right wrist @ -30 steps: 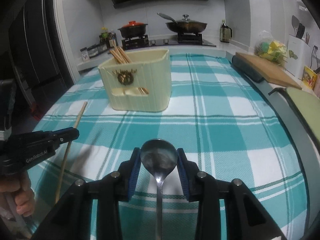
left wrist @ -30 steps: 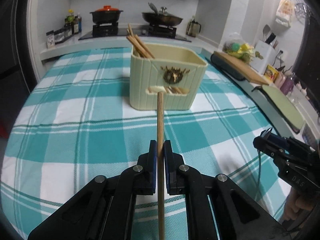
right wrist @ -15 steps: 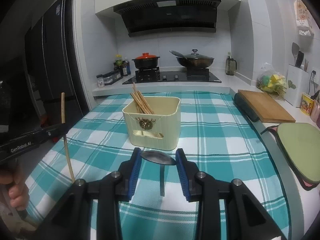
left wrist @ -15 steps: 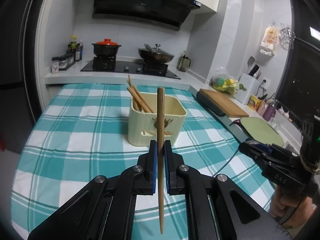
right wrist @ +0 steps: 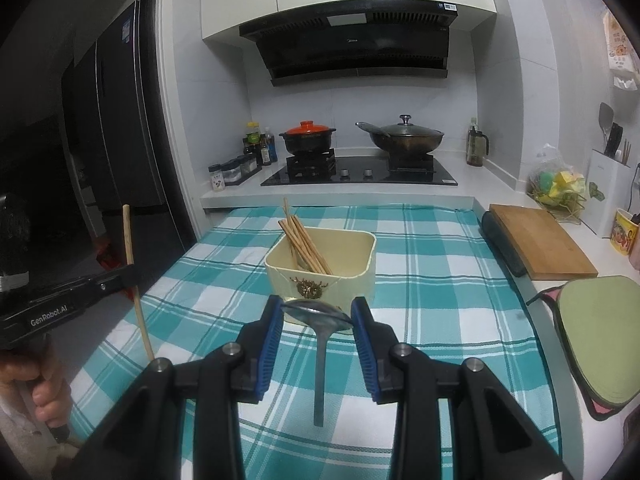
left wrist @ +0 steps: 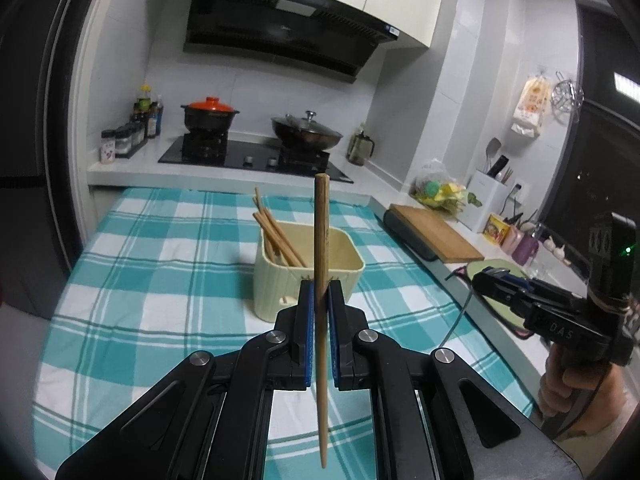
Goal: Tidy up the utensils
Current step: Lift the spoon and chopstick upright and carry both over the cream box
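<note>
Left hand-held gripper (left wrist: 319,300) pinching an upright chopstick (left wrist: 321,248), right hand-held gripper (right wrist: 318,316) clamping a spoon (right wrist: 318,316) by its bowl, both above the checked worktop (right wrist: 432,300), cream utensil box (right wrist: 324,276) of chopsticks ahead

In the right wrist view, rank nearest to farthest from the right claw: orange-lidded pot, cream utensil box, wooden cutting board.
1. Cream utensil box, straight ahead of the right claw on the checked cloth.
2. Wooden cutting board, off to the right on the counter.
3. Orange-lidded pot, at the back on the stove.

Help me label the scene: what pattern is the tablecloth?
Teal-and-white plaid tablecloth, clearest in the right wrist view.
</note>
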The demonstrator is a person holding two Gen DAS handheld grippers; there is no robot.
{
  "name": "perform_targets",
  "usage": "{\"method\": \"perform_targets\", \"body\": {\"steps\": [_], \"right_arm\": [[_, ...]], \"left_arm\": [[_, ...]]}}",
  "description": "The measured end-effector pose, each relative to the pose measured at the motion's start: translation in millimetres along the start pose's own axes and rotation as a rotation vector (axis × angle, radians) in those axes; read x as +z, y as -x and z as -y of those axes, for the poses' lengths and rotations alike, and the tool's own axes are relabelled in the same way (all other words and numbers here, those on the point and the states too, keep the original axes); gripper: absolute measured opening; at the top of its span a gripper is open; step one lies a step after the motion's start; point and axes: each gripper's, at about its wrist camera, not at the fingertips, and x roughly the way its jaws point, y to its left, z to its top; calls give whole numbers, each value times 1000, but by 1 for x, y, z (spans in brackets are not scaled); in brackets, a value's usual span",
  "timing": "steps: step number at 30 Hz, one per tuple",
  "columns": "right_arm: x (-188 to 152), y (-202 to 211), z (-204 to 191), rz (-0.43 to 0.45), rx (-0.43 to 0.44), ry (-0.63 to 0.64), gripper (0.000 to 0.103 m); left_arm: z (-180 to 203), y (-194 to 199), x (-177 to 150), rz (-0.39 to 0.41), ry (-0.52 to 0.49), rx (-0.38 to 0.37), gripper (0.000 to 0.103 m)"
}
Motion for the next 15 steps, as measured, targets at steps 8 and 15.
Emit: {"method": "perform_targets", "body": {"steps": [8, 15], "right_arm": [[55, -25, 7, 21, 44, -8, 35], [115, -65, 5, 82, 58, 23, 35]], "left_arm": [[0, -13, 63, 74, -28, 17, 5], [-2, -60, 122, 158, -13, 37, 5]]}}
